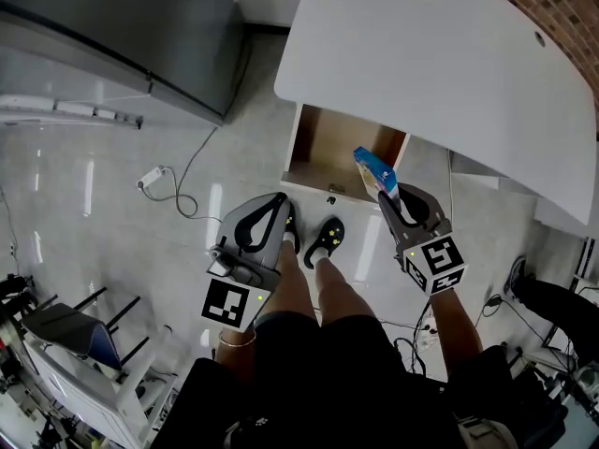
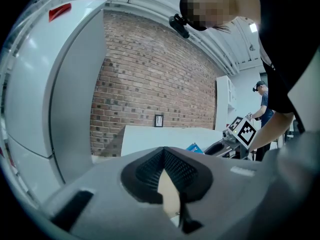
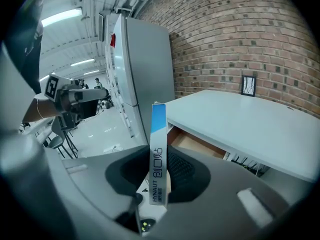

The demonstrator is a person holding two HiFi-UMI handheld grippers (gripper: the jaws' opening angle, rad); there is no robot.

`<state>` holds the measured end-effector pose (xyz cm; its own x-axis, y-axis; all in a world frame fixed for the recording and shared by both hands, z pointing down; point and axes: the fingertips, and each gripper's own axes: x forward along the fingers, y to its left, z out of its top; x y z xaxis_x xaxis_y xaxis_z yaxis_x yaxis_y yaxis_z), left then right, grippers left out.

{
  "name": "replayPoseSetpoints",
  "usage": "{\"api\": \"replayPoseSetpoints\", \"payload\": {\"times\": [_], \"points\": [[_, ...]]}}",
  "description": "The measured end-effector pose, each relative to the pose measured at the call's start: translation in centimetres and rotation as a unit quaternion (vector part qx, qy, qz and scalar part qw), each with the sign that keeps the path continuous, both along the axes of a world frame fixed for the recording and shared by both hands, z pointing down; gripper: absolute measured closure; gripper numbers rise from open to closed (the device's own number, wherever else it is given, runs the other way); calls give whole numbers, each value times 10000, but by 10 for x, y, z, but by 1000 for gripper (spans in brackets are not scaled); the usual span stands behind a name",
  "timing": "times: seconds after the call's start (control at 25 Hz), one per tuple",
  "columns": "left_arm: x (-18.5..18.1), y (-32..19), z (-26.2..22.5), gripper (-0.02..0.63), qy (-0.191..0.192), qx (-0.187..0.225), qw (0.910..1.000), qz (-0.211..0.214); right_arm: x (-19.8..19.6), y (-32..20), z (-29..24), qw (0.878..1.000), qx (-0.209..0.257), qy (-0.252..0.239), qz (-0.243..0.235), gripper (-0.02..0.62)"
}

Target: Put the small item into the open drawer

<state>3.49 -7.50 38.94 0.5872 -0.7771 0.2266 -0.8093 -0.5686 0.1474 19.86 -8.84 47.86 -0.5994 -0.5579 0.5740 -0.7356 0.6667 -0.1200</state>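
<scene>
R tongs (image 1: 387,197) were clamped on slim blue box (image 1: 375,170), held near front of open drawer (image 1: 328,146); L tongs (image 1: 284,215) were together, empty. Risk: let go early, box might miss & hit floor (image 1: 112,185).

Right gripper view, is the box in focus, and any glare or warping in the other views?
Right gripper view: the box is sharp, its print legible; the brick wall bows with the wide lens. Left gripper view: the left tool up close is soft, and the corners go dark. Head view: bright streaks of glare lie on the floor.
</scene>
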Motion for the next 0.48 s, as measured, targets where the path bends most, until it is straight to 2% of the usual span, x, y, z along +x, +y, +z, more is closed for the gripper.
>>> {"api": "replayPoseSetpoints", "payload": {"times": [0.48], "points": [[-13,-11,38,614,-26,-132,9997,-205,-13,-13,56,9968,-196,580,-514,494]]}}
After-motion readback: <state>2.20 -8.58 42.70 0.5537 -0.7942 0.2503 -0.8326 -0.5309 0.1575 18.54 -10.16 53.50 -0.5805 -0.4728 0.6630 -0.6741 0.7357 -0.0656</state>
